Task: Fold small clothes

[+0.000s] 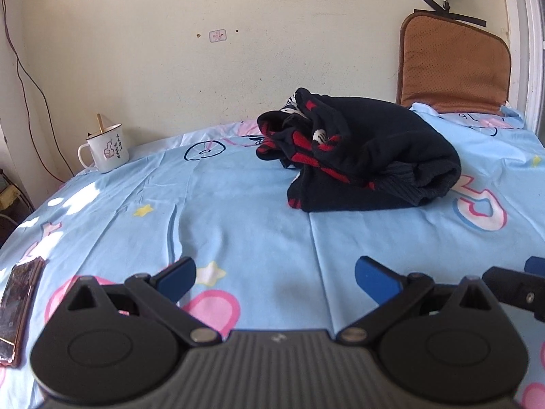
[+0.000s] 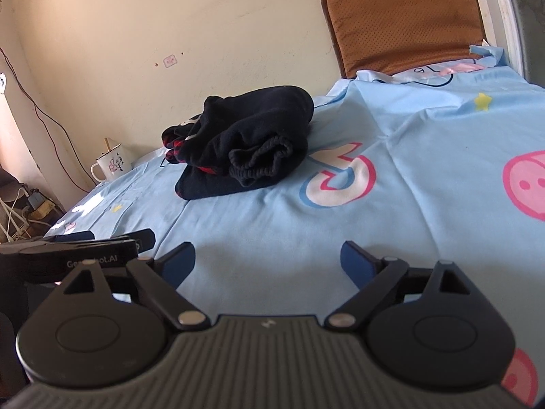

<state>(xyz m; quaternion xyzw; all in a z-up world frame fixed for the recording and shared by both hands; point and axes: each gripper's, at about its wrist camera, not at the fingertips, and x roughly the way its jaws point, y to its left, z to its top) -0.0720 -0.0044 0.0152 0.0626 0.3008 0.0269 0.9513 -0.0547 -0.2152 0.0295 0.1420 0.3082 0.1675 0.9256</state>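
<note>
The dark navy sweater [image 1: 368,156] is lying bundled on the far half of the blue printed bedsheet [image 1: 238,211], well apart from both grippers, with bare sheet stretching between it and the fingertips. From the left gripper [image 1: 275,277] it is sitting ahead and a little to the right; from the right gripper [image 2: 268,260] it is sitting ahead and to the left, so the bundle is falling roughly between the two, and neither hand is looking clearly nearer. Its long axis is running left to right across the bed, with the ribbed hem [image 2: 262,160] turned toward the near right and the red-patterned part [image 1: 289,143] toward the far left.

Both grippers are hovering low over the near sheet, side by side and tilted gently downward toward the garment. The left one's jaws are standing wide apart with nothing between them; the right one's jaws are likewise spread and empty (only sheet is showing in the gap).

A white mug [image 1: 105,148] is standing at the far left edge, and a phone [image 1: 18,301] is lying at the near left, both clear of any straight reach to the sweater.
</note>
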